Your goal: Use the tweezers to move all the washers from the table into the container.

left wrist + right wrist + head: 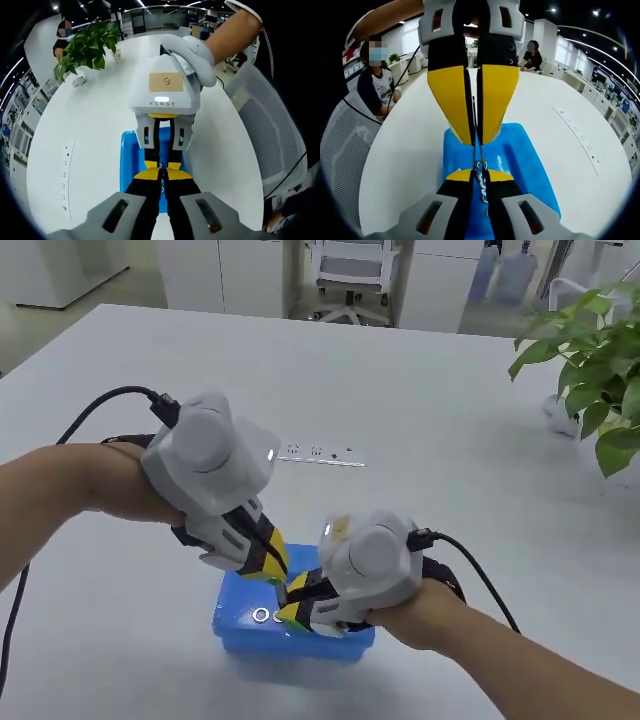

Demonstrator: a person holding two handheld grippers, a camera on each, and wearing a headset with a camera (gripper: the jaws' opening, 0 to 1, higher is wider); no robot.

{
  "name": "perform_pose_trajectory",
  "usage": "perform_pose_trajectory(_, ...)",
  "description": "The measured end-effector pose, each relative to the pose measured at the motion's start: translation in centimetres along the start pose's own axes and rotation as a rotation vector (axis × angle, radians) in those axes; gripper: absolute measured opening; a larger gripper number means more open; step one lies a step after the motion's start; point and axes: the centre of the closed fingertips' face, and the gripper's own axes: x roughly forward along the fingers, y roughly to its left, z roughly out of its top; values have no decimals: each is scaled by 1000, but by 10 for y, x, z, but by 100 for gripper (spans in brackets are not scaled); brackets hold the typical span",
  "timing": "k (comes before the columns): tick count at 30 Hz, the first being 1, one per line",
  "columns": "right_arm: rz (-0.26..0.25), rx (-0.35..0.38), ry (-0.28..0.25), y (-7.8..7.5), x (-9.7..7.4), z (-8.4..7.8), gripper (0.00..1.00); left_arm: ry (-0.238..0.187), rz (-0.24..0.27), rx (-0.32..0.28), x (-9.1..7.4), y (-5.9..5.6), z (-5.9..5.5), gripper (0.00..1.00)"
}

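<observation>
A blue container (240, 625) sits on the white table (420, 410) near its front edge. Washers (262, 615) lie inside the blue container (525, 165). Both grippers meet tip to tip above it. My left gripper (275, 565) comes down from the left, and its yellow fingertips (455, 100) hang from the top of the right gripper view. My right gripper (297, 608) comes in from the right. Thin metal tweezers (475, 127) run between the two pairs of jaws, with both grippers shut on them. A washer (481, 164) sits at the tweezer tips just above my right gripper (479, 176).
A white power strip (320, 455) lies mid-table behind the grippers. A potted plant (595, 370) stands at the right edge and an office chair (350, 280) beyond the far edge. Black cables (90, 420) trail from both grippers. People sit in the room beyond the table.
</observation>
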Motion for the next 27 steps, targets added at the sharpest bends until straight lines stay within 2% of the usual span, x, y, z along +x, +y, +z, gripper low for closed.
perform_pose_trajectory(9, -10, 0, -21, 4, -10, 8, 10, 0, 4, 11, -9, -4, 9, 5)
perform_pose_trajectory(16, -24, 16, -67, 10, -21, 22, 8, -9, 7, 22, -22, -8, 20, 5)
perform_pose_trajectory(21, -34, 20, -95, 16, -29, 30, 8, -8, 3, 37, -30, -14, 28, 5)
perform_pose_trajectory(27, -46, -4, -96, 27, -39, 32, 7, -14, -4, 48, -33, -27, 37, 5)
